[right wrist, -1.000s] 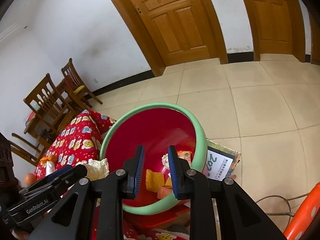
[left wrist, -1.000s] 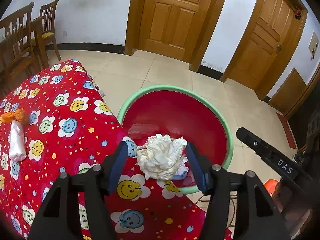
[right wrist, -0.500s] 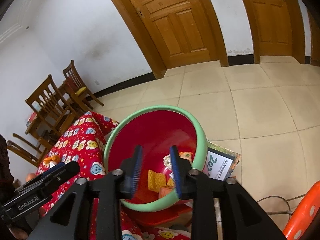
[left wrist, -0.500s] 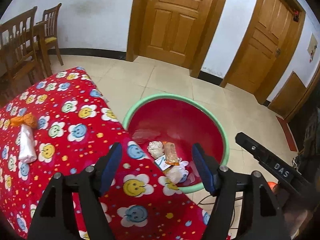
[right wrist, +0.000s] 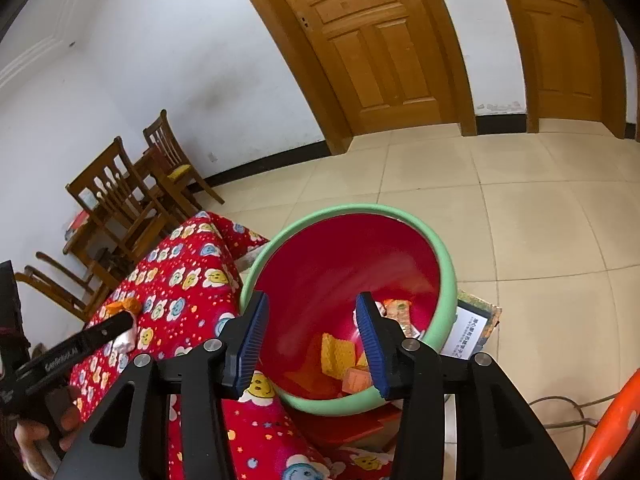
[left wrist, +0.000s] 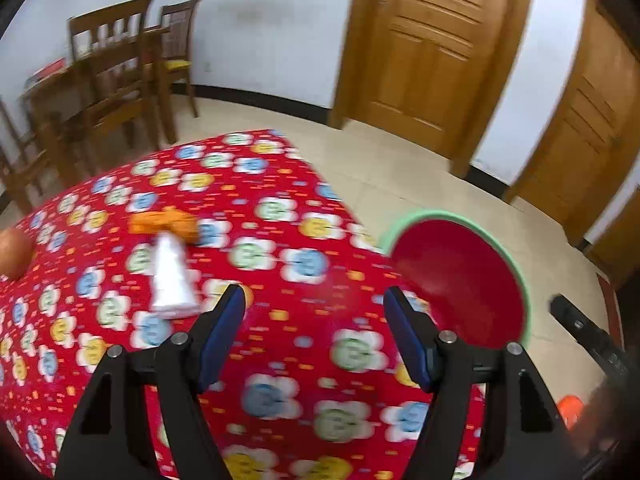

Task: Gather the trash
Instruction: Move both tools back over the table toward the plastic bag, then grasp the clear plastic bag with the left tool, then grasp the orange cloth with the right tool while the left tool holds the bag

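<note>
A red basin with a green rim (left wrist: 460, 276) (right wrist: 344, 264) stands beside the table's right edge and holds several pieces of trash (right wrist: 340, 354). On the red flower-print tablecloth (left wrist: 280, 360) lie a white plastic wrapper (left wrist: 170, 276) and an orange wrapper (left wrist: 164, 222). My left gripper (left wrist: 314, 340) is open and empty above the cloth, to the right of the white wrapper. My right gripper (right wrist: 310, 340) is open and empty above the basin's near side.
An orange-brown round object (left wrist: 14, 252) lies at the table's left edge. Wooden chairs (left wrist: 116, 80) stand behind the table. Two wooden doors (left wrist: 424, 52) are at the back. A printed box (right wrist: 472, 330) sits on the floor right of the basin.
My left gripper let the crumpled paper fall into the basin, then swung left over the table toward the wrappers. My right gripper opened wider above the basin.
</note>
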The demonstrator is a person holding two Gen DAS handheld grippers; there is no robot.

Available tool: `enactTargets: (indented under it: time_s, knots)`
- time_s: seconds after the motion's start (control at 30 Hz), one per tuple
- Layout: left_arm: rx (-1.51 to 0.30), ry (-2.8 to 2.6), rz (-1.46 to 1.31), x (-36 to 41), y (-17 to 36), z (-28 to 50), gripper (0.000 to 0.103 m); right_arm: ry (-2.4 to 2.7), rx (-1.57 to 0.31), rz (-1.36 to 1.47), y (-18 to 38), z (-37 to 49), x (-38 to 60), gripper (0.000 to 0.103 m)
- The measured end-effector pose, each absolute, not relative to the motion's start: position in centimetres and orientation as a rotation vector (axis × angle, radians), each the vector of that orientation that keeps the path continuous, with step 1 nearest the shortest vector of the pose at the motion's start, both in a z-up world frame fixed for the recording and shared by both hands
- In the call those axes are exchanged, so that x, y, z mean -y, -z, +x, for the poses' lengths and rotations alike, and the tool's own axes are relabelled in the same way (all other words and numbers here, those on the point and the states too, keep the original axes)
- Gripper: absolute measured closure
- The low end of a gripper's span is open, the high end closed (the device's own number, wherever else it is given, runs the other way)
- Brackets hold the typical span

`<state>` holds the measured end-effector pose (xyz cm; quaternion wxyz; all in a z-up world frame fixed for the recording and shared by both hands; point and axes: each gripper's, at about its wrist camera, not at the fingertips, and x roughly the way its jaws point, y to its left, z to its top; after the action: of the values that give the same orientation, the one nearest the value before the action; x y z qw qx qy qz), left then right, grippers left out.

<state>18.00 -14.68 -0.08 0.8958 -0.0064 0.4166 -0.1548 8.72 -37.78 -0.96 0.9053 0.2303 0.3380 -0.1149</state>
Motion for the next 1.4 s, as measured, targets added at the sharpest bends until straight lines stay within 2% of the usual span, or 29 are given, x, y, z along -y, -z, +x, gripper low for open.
enactTargets:
  time_s: [0.33, 0.67, 0.87, 0.93, 0.97, 1.4]
  knots:
    - [-0.905, 0.161, -0.053, 9.2, 2.0, 21.1, 0.032, 0.226, -0.719, 0.463, 1.4, 9.9, 36.6, 0.055]
    - [-0.964, 0.072, -0.034, 7.8, 5.2, 23.3, 0.032, 0.235, -0.736, 0.457, 1.8, 10.4, 36.4, 0.055]
    - [-0.983, 0.078, -0.040, 7.3, 6.1, 23.8, 0.050, 0.229, -0.745, 0.450, 1.8, 10.7, 35.9, 0.055]
    - [-0.988, 0.082, -0.046, 7.1, 6.4, 23.9, 0.064, 0.223, -0.747, 0.446, 1.7, 10.9, 35.5, 0.055]
    - [-0.987, 0.083, -0.048, 7.0, 6.4, 23.8, 0.066, 0.221, -0.748, 0.444, 1.7, 10.9, 35.3, 0.055]
    - [-0.946, 0.083, -0.124, 2.4, 4.1, 21.7, 0.067, 0.127, -0.756, 0.376, 0.4, 12.7, 30.9, 0.054]
